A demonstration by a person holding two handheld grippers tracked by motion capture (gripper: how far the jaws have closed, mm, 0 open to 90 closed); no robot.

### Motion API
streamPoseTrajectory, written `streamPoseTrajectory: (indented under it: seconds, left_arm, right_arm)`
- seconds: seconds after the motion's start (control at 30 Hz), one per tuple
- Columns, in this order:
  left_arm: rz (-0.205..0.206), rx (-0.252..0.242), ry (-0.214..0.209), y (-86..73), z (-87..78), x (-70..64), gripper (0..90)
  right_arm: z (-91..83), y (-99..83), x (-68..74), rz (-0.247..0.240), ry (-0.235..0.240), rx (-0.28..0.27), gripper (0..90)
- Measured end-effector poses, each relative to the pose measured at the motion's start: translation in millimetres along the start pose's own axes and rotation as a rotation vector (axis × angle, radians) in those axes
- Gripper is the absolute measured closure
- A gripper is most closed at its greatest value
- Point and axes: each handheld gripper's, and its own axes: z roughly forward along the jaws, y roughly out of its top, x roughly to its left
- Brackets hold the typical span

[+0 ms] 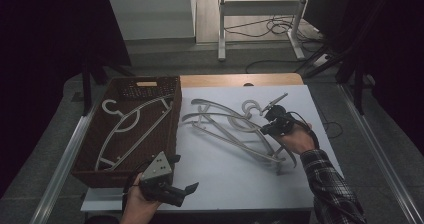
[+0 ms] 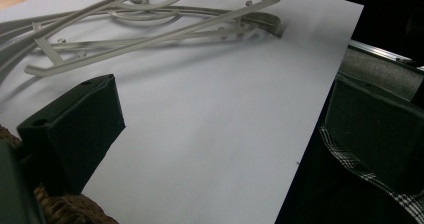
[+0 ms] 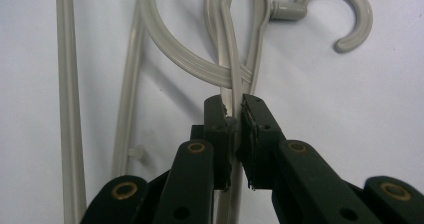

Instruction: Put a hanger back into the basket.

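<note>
Hangers of pale grey plastic (image 1: 235,129) lie in a loose overlapping pile on the white sheet-covered table (image 1: 225,174), at its middle and right. Nearest the person, the left gripper (image 1: 182,176) hovers at the front left corner of the table, just beside the front right corner of the brown woven basket (image 1: 172,134); its jaws stand wide apart with nothing between them, as the left gripper view confirms, where bare white surface lies between the two black jaws. Farther in, the right gripper (image 1: 267,126) is at the right side of the pile, and in the right gripper view its jaws (image 3: 236,115) are pinched onto a thin grey bar of one hanger (image 3: 227,44), which runs straight away from the jaws. In the high view the long axis of the gripped pile runs diagonally, from the upper left near the basket down to the lower right beside the person's right hand (image 1: 297,139). A hanger hook (image 1: 250,106) stands at the far side of the pile, close to the right gripper, its open end curling toward the left. Farthest left, one more pale grey hanger (image 1: 130,129) lies inside the basket, with its long axis diagonal and its hook toward the far left corner.
</note>
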Motion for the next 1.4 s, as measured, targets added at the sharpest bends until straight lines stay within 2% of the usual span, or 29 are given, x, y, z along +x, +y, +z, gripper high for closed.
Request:
streamPoseTrajectory:
  seconds: [0.3, 0.53, 0.73, 0.8, 0.87, 0.97, 1.07, 1.27, 1.4]
  left_arm:
    - [-0.004, -0.002, -0.005, 3.5, -5.3, 2.3, 2.9]
    - [0.011, 0.041, -0.016, 12.7, -9.9, 3.2, 3.4]
    - [-0.017, 0.079, -0.034, 19.1, -10.8, 8.3, 2.1]
    - [-0.026, 0.077, -0.051, 21.5, -12.7, 10.6, 2.2]
    - [-0.02, 0.09, -0.035, 26.3, -14.7, 11.9, 2.5]
    - [-0.018, 0.098, -0.042, 29.4, -16.0, 12.8, 3.3]
    - [0.004, 0.115, -0.032, 33.8, -17.6, 13.7, 5.3]
    - [-0.001, 0.131, -0.034, 36.1, -18.2, 17.9, 9.6]
    - [-0.011, 0.148, -0.052, 43.6, -16.0, 22.7, 8.4]
  right_arm:
    - [-22.3, -10.3, 1.1, -0.034, 0.004, -0.058, 81.8]
    - [-44.0, -24.6, 4.5, -0.069, 0.0, -0.096, 81.8]
    - [-59.5, -36.5, 8.5, -0.097, 0.002, -0.124, 81.8]
    - [-61.5, -38.2, 9.4, -0.102, 0.0, -0.126, 81.8]
    - [-66.6, -42.7, 11.8, -0.117, 0.005, -0.134, 81.8]
    - [-71.5, -47.4, 13.8, -0.137, 0.009, -0.141, 81.8]
    - [-76.0, -52.4, 16.1, -0.154, 0.014, -0.145, 81.8]
    - [-82.7, -60.6, 19.1, -0.187, 0.029, -0.156, 81.8]
    - [-86.6, -63.9, 22.3, -0.207, 0.034, -0.155, 81.8]
